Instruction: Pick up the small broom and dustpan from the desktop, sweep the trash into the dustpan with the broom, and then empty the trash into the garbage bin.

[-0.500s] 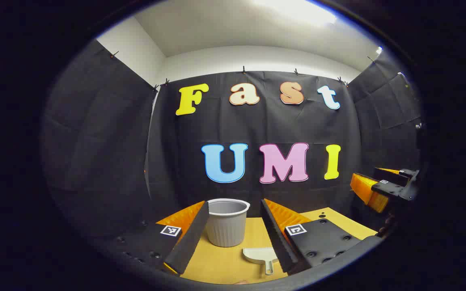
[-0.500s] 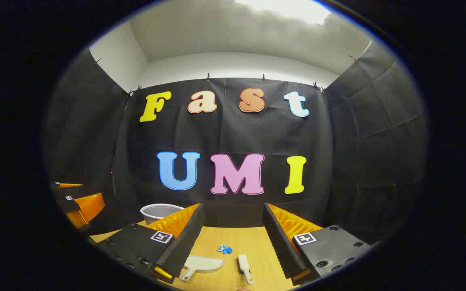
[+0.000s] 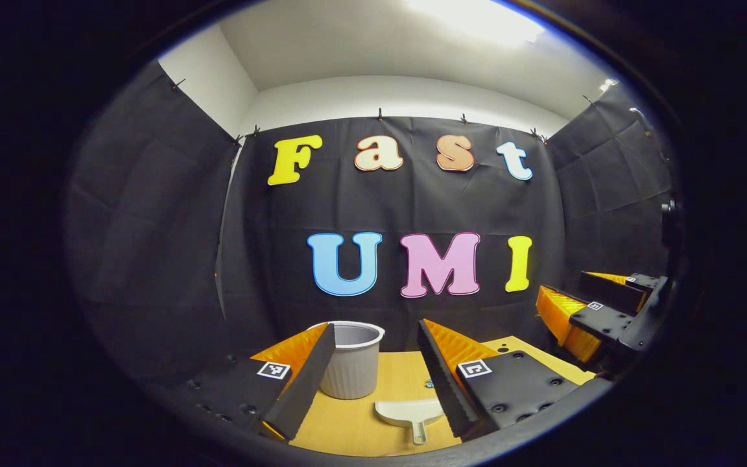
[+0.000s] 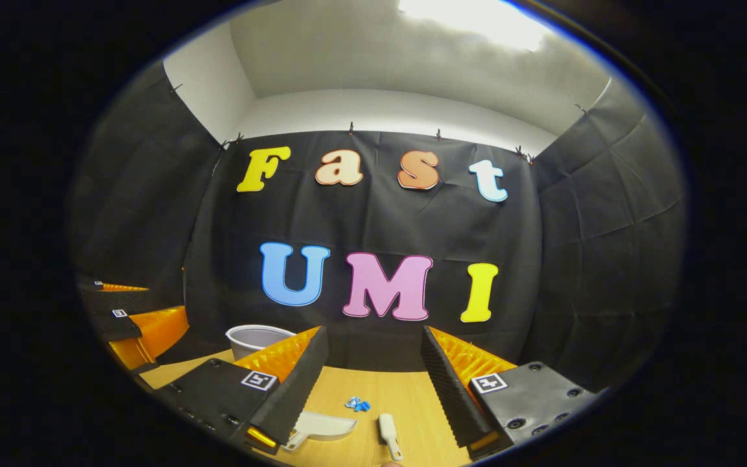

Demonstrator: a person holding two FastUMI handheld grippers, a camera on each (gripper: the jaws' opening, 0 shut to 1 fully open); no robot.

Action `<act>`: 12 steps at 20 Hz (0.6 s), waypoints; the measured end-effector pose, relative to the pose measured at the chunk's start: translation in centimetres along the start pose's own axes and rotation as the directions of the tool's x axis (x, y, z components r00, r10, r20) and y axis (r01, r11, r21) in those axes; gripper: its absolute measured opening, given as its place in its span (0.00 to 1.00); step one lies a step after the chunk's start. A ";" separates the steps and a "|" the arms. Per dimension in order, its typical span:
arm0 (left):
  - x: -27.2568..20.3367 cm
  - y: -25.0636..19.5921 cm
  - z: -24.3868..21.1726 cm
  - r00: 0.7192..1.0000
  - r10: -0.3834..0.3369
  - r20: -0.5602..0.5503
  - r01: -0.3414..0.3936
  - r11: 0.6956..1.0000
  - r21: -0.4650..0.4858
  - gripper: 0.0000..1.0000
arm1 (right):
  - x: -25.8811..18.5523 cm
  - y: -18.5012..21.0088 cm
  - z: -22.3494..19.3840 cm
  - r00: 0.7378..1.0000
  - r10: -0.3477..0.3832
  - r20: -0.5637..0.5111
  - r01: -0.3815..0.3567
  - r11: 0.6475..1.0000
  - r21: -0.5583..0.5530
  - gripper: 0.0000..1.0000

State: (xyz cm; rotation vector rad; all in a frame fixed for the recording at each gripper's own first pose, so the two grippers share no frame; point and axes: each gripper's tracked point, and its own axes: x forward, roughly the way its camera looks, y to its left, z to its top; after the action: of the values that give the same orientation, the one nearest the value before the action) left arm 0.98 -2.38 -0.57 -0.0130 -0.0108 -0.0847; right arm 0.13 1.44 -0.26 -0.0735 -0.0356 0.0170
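recording booth: black cloth walls (image 3: pixel 153 214) clipped up, wooden desktop (image 4: pixel 373 395).

Both grippers hover level and side by side, fingers spread wide and holding nothing: the left gripper (image 3: pixel 373 373) and the right gripper (image 4: pixel 373 379), each pointing straight ahead.

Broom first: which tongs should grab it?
Probably the right tongs: the broom lies between their open fingers on the desk. The left tongs face the dustpan instead.
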 end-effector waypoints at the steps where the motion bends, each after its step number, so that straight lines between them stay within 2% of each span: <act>1: 0.2 -0.3 -0.3 1.000 -0.012 -0.005 0.012 1.000 -0.003 0.76 | 0.0 -0.1 0.0 1.000 -0.004 0.002 0.004 1.000 -0.002 0.94; 5: 1.5 -0.7 -1.1 0.999 -0.018 -0.032 0.018 1.000 0.005 0.76 | 0.5 -0.4 -0.2 1.000 0.001 0.000 -0.001 1.000 -0.008 0.94; 8: 2.3 -2.0 -1.6 0.998 -0.058 -0.034 0.058 0.998 -0.014 0.76 | 0.9 -1.1 -0.9 1.000 -0.010 -0.014 0.010 1.000 -0.025 0.95; 12: 3.6 -2.3 -2.4 0.997 -0.061 -0.047 0.059 0.998 -0.025 0.76 | 1.3 -1.6 -0.9 1.000 -0.009 -0.019 0.008 1.000 -0.028 0.94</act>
State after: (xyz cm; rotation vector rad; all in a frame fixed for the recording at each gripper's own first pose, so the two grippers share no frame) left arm 4.39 -5.04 -2.90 -0.0342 0.0371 -0.1451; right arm 1.48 -0.22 -1.03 -0.1013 -0.0169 0.0071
